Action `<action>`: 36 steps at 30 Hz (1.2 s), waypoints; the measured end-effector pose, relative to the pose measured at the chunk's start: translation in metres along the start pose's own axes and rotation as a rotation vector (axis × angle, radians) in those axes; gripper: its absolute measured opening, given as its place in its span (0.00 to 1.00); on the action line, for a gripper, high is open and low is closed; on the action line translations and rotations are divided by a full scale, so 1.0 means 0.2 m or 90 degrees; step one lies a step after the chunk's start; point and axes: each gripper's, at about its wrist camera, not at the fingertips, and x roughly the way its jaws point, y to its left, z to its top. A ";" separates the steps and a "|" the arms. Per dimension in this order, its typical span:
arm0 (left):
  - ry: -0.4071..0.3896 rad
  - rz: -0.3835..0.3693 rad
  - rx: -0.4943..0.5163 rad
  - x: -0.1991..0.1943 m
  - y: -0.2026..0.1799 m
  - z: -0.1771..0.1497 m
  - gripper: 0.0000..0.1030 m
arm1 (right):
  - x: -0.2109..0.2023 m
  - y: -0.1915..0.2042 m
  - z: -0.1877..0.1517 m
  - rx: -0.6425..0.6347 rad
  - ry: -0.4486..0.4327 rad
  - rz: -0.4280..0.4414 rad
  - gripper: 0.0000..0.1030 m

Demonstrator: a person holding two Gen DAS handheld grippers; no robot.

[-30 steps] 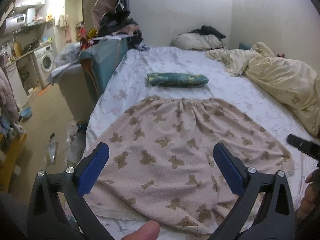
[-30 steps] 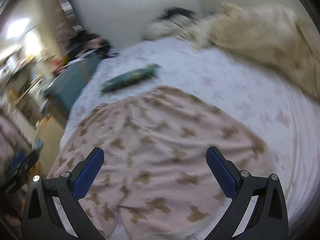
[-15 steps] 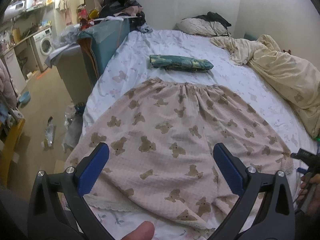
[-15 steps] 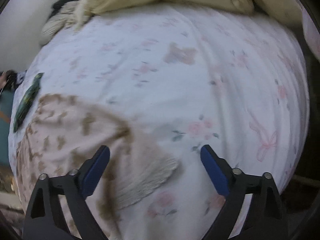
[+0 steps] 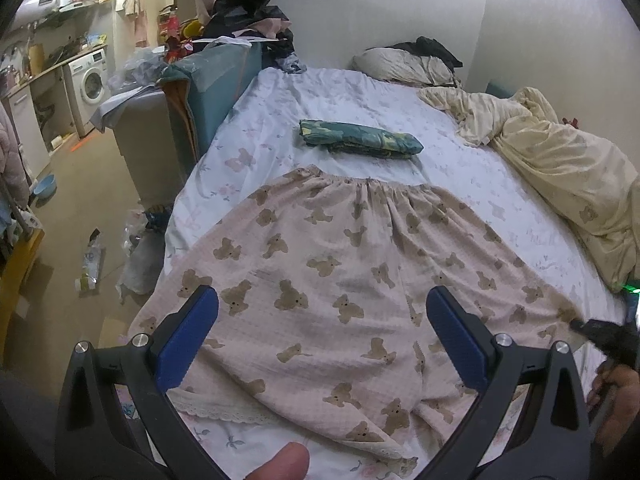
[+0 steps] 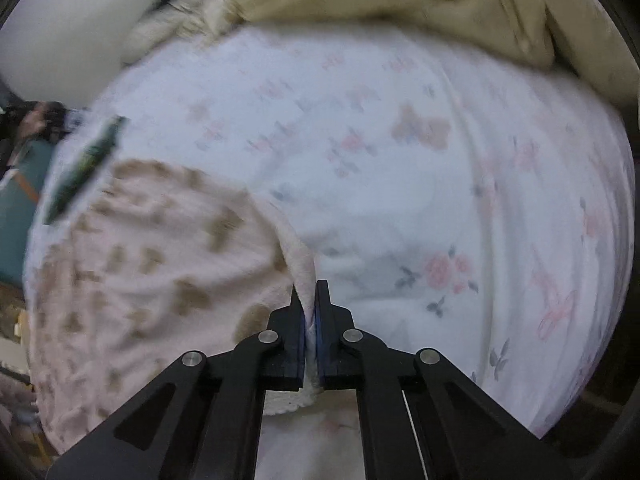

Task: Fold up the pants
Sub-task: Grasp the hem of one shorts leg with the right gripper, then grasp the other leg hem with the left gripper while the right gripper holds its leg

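Pink pants with brown bear print (image 5: 340, 280) lie spread flat on the bed, waistband far, lace-trimmed leg hems near. My left gripper (image 5: 320, 328) is open and hovers above the near left leg, holding nothing. My right gripper (image 6: 310, 300) is shut on the pants' right leg edge (image 6: 298, 256) near its lace hem, and the cloth rises in a fold into the jaws. The pants fill the left of the right wrist view (image 6: 152, 248). The right gripper also shows at the right edge of the left wrist view (image 5: 600, 330).
The bed has a white floral sheet (image 5: 460, 160). A folded green garment (image 5: 360, 142) lies beyond the waistband. A cream duvet (image 5: 560, 168) is heaped on the right, pillows (image 5: 404, 66) at the head. A teal box (image 5: 212, 92) and floor clutter stand left of the bed.
My right gripper has closed on the right leg edge of the pants; it was open half a second ago. My left gripper has stayed open over the near leg, barely moving.
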 end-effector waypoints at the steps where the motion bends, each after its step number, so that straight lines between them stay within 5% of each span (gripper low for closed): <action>1: -0.001 0.001 0.000 0.00 0.00 0.00 0.99 | -0.07 0.05 0.01 -0.028 -0.027 0.030 0.03; 6: 0.005 0.001 0.007 0.01 -0.02 0.01 0.99 | -0.31 0.43 -0.02 -0.226 -0.083 0.192 0.03; 13: 0.072 -0.015 0.007 0.10 -0.01 0.02 0.99 | -0.31 0.77 -0.35 -0.377 0.056 0.345 0.03; 16: 0.118 -0.026 0.012 0.19 -0.04 0.07 0.99 | -0.21 0.79 -0.46 -0.373 0.144 0.356 0.03; 21: 0.232 -0.078 0.047 0.53 -0.24 0.25 0.99 | -0.12 0.71 -0.55 -0.343 0.212 0.331 0.03; 30: 0.277 -0.151 0.165 1.21 -0.91 0.51 0.88 | -0.05 0.68 -0.52 -0.316 0.247 0.328 0.03; 36: 0.318 -0.175 0.228 1.57 -1.23 0.45 0.45 | -0.02 0.69 -0.48 -0.303 0.255 0.329 0.03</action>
